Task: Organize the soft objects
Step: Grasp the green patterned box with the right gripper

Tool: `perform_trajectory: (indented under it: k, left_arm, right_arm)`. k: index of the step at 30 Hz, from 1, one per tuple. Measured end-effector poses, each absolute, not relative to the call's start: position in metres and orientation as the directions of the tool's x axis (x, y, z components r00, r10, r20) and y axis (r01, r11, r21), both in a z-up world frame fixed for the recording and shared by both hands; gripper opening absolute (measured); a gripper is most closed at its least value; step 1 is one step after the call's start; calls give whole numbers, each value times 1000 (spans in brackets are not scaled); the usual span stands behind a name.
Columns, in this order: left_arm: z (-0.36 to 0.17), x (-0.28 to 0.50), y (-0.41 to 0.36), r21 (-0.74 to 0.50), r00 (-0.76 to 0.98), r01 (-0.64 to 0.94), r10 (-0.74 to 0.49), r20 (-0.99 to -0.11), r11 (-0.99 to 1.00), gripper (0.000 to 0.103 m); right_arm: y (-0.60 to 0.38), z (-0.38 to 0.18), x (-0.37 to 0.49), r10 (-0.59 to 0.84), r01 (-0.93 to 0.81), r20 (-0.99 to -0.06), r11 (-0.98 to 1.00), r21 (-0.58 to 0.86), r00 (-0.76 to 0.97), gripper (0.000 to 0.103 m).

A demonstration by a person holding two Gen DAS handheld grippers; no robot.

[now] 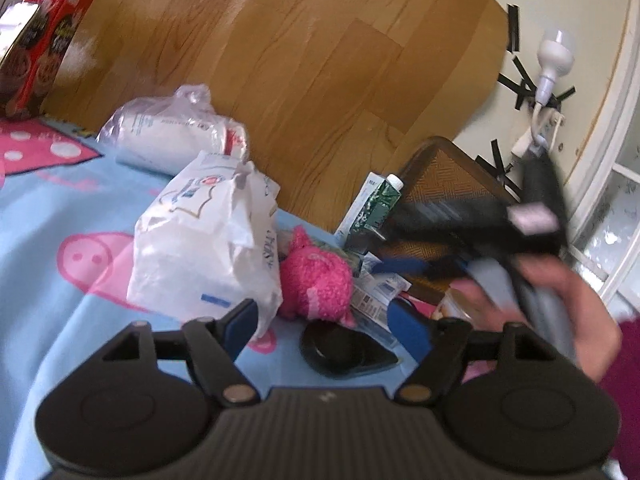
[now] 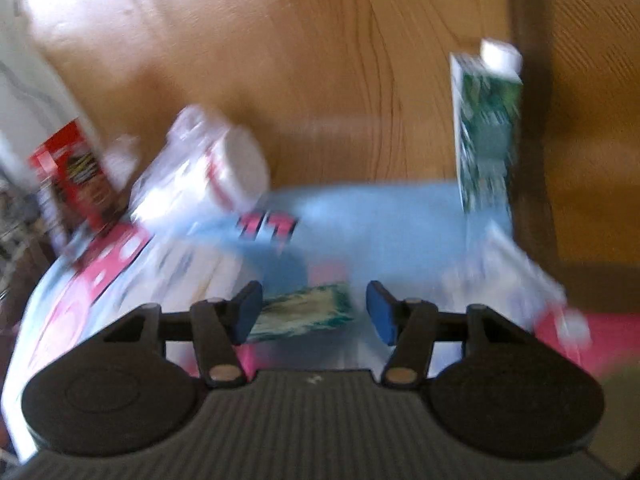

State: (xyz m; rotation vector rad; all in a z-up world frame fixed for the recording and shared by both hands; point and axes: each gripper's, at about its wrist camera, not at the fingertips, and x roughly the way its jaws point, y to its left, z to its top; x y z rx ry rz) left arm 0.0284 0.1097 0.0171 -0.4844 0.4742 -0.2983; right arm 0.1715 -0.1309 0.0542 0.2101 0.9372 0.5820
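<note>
Wooden flooring is showing beyond a pig-print blue cloth (image 1: 60, 216). Just ahead of the left gripper (image 1: 324, 320), its jaws standing apart on nothing, a pink plush toy (image 1: 316, 276) is lying beside a white plastic bag (image 1: 204, 240), contents hidden. The right gripper (image 2: 314, 312) is gaping empty over a blurred green packet (image 2: 304, 312), a green carton (image 2: 486, 132) standing beyond it to the right.

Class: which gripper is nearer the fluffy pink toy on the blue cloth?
Left. The left gripper sits open just short of the pink toy; the right gripper, also open, hangs beyond the toy's right side.
</note>
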Motion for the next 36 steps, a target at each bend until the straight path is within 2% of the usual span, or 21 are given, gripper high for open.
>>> perform_trajectory:
  k: [6, 10, 15, 16, 17, 18, 19, 20, 24, 28, 31, 34, 36]
  left_arm:
    - [17, 29, 112, -521, 851, 154, -381, -362, 840, 73]
    - [17, 28, 110, -506, 859, 163, -374, -349, 847, 77]
    - [20, 29, 105, -481, 859, 183, -377, -346, 857, 77]
    - [20, 29, 104, -475, 858, 188, -378, -346, 860, 77]
    - [21, 29, 102, -469, 857, 192, -380, -347, 862, 77]
    - [21, 28, 102, -465, 856, 198, -383, -346, 863, 77]
    - [21, 29, 101, -462, 855, 203, -386, -346, 863, 77]
    - [21, 29, 100, -459, 854, 207, -389, -346, 864, 77]
    - [21, 27, 102, -467, 851, 220, -402, -337, 856, 77]
    - [21, 26, 103, -484, 839, 246, -435, -327, 840, 77]
    - [22, 24, 96, -476, 806, 311, -494, -326, 822, 77]
    - [23, 23, 77, -452, 737, 406, -577, -352, 795, 77]
    - [24, 21, 62, -456, 684, 445, -621, -383, 771, 77]
  right_arm:
    - [-149, 63, 120, 554, -464, -655, 822, 330, 515, 61]
    - [-119, 71, 140, 520, -468, -637, 842, 269, 569, 73]
    - [-79, 39, 187, 438, -442, -749, 870, 216, 497, 75]
    - [-75, 29, 193, 432, -442, -768, 870, 218, 472, 73]
    - [-77, 25, 194, 463, -444, -753, 859, 254, 467, 59]
    - [-79, 26, 195, 498, -455, -740, 842, 289, 452, 56]
    - [-82, 30, 190, 496, -452, -728, 846, 283, 474, 47]
    - [-83, 36, 184, 486, -452, -711, 853, 260, 508, 44]
    - [-110, 66, 147, 456, -438, -615, 878, 193, 644, 43]
    - [-161, 78, 83, 518, -467, -555, 849, 246, 650, 47]
    - [-194, 65, 32, 570, -492, -573, 815, 306, 589, 50]
    - [-213, 39, -16, 552, -474, -602, 826, 304, 577, 52]
    - [-221, 25, -39, 514, -450, -599, 851, 270, 613, 69]
